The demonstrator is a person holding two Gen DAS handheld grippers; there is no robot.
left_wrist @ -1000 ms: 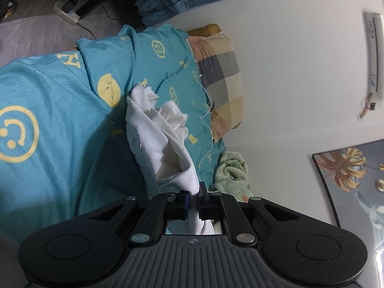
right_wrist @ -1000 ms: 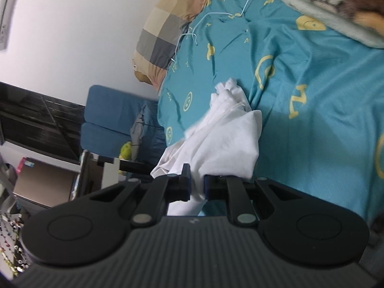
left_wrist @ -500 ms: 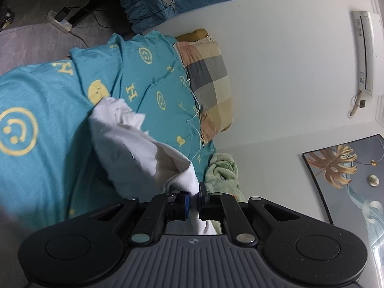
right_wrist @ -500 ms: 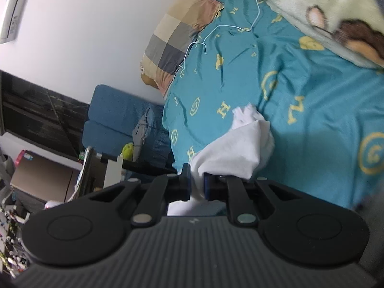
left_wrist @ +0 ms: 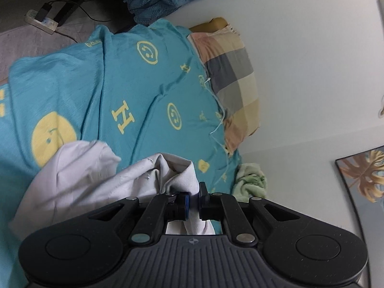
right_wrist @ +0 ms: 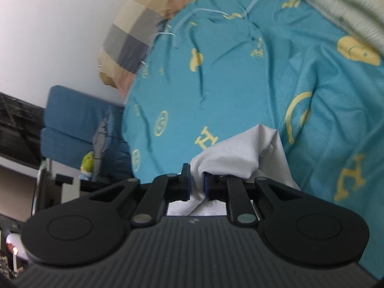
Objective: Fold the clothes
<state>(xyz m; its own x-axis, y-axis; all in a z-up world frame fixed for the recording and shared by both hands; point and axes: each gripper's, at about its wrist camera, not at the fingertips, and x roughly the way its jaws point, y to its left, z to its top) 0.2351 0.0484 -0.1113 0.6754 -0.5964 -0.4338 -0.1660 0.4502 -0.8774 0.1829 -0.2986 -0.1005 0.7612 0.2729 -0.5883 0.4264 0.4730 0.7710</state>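
Note:
A white garment (left_wrist: 79,182) hangs bunched over a bed covered by a teal sheet (left_wrist: 144,91) printed with yellow smileys and letters. My left gripper (left_wrist: 194,200) is shut on a fold of that cloth, which spreads away to the left of its fingers. In the right wrist view the same white garment (right_wrist: 242,153) rises just ahead of my right gripper (right_wrist: 197,182), which is shut on another edge of it. The cloth below both grippers is hidden by their black bodies.
A checked pillow (left_wrist: 232,76) lies at the head of the bed against a white wall. A green towel (left_wrist: 250,182) sits beside the bed's corner. A fluffy blanket (right_wrist: 336,2) covers the bed's far right. A blue chair (right_wrist: 76,122) and a power strip (left_wrist: 40,21) stand off the bed.
Both grippers have moved across and slightly down toward the bed with the garment. The cloth now sits lower and closer to both cameras, more bunched near the fingers.

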